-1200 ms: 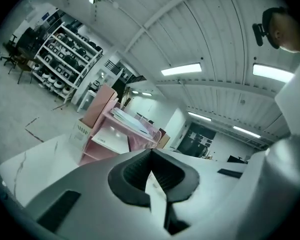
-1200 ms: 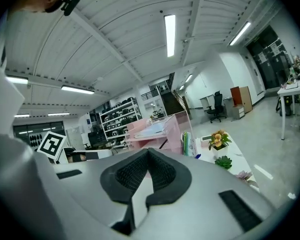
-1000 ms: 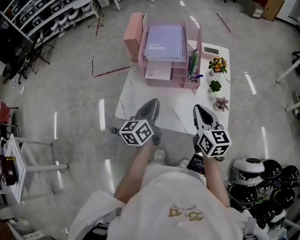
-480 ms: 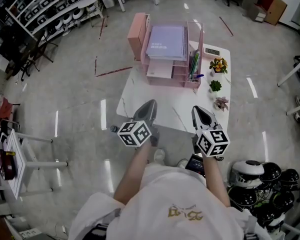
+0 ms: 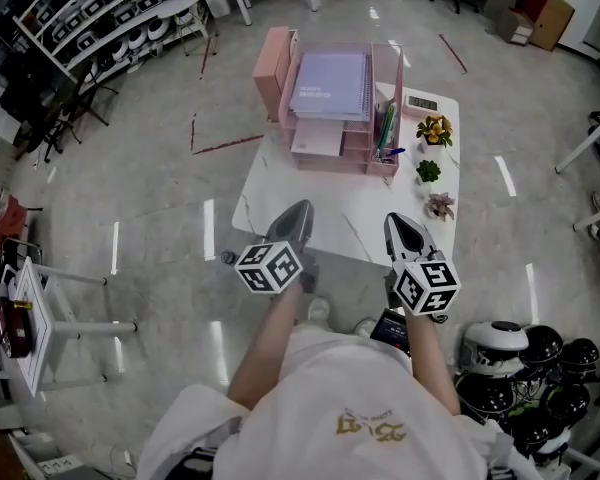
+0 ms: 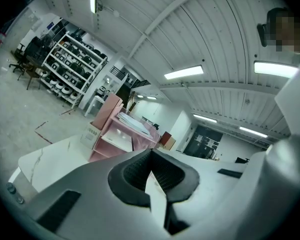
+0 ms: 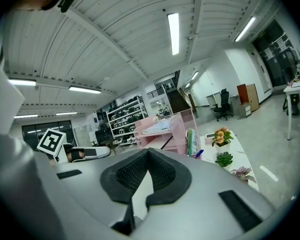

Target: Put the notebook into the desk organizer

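L gripper (image 5: 302,208), R gripper (image 5: 397,219) clenched, empty. Lilac notebook (image 5: 330,71) flat atop pink organizer (image 5: 320,144); white marbled table (image 5: 365,200).

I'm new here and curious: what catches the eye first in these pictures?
A pink desk organizer stands at the far end of the white table, a purple notebook lying on its top tray. Nearer the person, the left gripper and right gripper hover shut and empty. Small potted plants line the table's right edge.
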Demonstrator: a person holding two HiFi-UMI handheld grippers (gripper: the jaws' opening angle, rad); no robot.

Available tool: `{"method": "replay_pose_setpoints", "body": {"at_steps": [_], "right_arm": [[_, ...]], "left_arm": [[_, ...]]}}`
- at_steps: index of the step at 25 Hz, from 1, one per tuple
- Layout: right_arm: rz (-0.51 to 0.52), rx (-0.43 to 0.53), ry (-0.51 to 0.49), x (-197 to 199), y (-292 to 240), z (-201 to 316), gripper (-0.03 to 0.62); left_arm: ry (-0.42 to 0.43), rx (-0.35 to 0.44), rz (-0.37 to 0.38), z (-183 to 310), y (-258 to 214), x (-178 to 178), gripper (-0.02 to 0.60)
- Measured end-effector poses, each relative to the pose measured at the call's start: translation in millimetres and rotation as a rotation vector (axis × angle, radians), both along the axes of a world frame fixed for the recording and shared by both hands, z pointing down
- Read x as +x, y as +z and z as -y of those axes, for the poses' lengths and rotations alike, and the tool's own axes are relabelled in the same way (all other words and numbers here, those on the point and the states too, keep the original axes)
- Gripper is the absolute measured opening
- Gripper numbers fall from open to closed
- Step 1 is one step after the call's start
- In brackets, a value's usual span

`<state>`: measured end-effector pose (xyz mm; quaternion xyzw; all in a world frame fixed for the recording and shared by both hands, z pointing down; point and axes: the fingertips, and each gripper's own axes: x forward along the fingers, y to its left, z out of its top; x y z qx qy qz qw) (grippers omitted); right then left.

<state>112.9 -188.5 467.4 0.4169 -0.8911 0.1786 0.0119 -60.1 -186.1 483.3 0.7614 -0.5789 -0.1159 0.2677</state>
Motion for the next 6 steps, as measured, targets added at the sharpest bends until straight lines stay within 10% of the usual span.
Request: {"method": "replay_pose_setpoints", "body": {"at_steps": [6], "right_arm": [[0.002,0.001,-0.011,11.3,1.9,-4.1,0.012]], "left_arm": [[-0.022,0.003,-0.007,-4.2,0.5,7.0,0.018]]}}
